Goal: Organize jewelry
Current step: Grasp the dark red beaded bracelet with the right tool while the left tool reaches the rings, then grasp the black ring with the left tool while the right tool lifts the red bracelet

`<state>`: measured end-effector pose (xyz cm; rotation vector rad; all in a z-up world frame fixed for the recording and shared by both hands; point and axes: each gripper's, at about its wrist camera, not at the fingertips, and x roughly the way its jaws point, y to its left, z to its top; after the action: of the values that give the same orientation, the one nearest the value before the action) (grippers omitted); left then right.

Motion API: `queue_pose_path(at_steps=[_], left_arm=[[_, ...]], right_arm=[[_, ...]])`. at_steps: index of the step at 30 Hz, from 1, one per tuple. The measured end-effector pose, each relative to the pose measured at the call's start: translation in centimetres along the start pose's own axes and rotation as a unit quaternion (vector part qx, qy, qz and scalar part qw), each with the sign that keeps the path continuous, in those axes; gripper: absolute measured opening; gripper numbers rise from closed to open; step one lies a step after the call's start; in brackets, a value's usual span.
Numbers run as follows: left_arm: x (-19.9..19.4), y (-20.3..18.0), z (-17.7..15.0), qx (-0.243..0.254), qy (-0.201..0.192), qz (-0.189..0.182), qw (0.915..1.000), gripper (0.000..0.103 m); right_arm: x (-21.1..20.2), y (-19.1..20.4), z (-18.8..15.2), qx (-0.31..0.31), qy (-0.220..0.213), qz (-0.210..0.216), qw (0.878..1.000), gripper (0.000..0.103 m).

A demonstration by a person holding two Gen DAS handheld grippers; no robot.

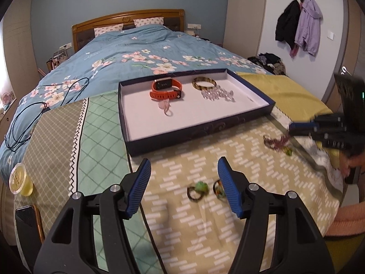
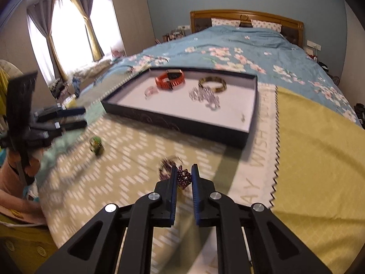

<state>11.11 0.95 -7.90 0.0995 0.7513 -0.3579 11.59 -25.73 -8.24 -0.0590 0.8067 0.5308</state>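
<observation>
A dark blue tray (image 1: 200, 130) with a white floor sits on the bed and holds an orange watch (image 1: 166, 89), a tortoiseshell bangle (image 1: 204, 83), a clear bead bracelet (image 1: 216, 94) and a small pink ring (image 1: 166, 109). My left gripper (image 1: 184, 171) is open above the cloth, over a green hair tie (image 1: 198, 189) and an amber ring (image 1: 219, 188). My right gripper (image 2: 184, 171) is shut on a dark purple bead bracelet (image 2: 183, 178), which also shows in the left wrist view (image 1: 277, 142). The tray (image 2: 173, 123) shows in the right wrist view too.
A phone (image 1: 28, 223) and a yellow-lidded cup (image 1: 20, 179) lie at the left of the cloth. A black cord (image 1: 29, 118) lies on the blue quilt. Yellow cloth (image 2: 319, 150) covers the right. Coats (image 1: 298, 25) hang on the wall.
</observation>
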Motion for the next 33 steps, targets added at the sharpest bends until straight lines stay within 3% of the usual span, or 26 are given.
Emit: queue_pose_path(at_steps=[4, 11, 19, 24, 33], left_arm=[[0.1, -0.6, -1.2, 0.02, 0.017, -0.007, 0.9996, 0.058], [1.1, -0.9, -2.0, 0.023, 0.038, -0.019, 0.9988, 0.045], [1.0, -1.3, -2.2, 0.029, 0.035, -0.035, 0.9984, 0.041], [1.7, -2.5, -2.3, 0.043, 0.042, -0.048, 0.997, 0.028], [2.3, -3.7, -1.5, 0.056, 0.039, -0.051, 0.9964, 0.031]], right_arm=[[-0.8, 0.7, 1.2, 0.001, -0.024, 0.014, 1.0, 0.01], [-1.7, 1.7, 2.5, -0.001, -0.047, 0.029, 0.998, 0.01], [-1.9, 1.7, 2.8, 0.006, -0.054, 0.034, 0.998, 0.01], [-1.4, 1.9, 2.7, 0.008, -0.048, 0.039, 0.998, 0.01], [-1.0, 1.8, 2.3, 0.017, -0.045, 0.046, 0.998, 0.01]])
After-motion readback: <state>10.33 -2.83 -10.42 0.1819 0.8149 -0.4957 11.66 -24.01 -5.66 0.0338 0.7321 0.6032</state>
